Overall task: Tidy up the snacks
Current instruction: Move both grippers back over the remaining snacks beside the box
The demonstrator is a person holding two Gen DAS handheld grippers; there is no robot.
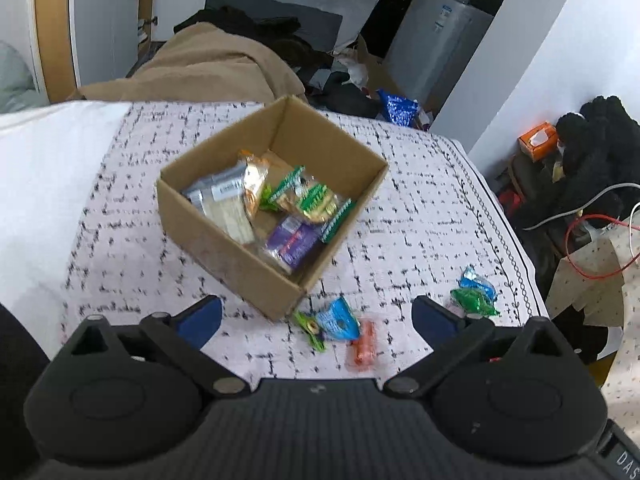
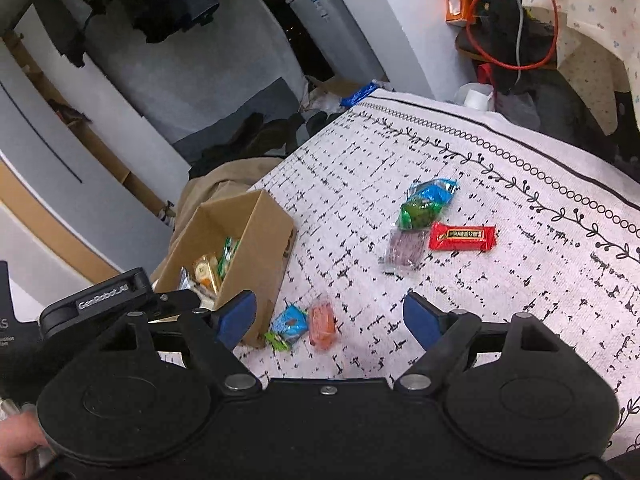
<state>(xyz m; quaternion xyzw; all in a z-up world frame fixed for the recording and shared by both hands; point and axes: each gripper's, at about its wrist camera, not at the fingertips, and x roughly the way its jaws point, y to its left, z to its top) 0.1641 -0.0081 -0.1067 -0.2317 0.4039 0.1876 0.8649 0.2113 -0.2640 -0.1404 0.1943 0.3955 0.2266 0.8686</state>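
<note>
An open cardboard box [image 1: 224, 240] [image 2: 264, 232] stands on the patterned cloth and holds several wrapped snacks [image 1: 280, 204]. Just in front of its near corner lie a blue packet [image 1: 338, 320] [image 2: 290, 322], a small green packet [image 1: 310, 330] and an orange packet [image 1: 362, 346] [image 2: 321, 322]. My left gripper [image 1: 316, 316] hangs open over these with nothing between its fingers. Farther right lie a green and a blue packet [image 1: 476, 292] [image 2: 426, 200], a purple packet [image 2: 404, 248] and a red bar [image 2: 462, 238]. My right gripper [image 2: 328, 316] is open and empty above the cloth.
The cloth-covered surface [image 1: 420, 200] ends at a bordered edge [image 2: 520, 160] on the right. Beyond it are red and white cables [image 2: 516, 20], an orange box [image 1: 538, 140] and dark clutter. A tan garment [image 1: 208, 68] lies behind the box. A hand [image 2: 20, 444] shows at lower left.
</note>
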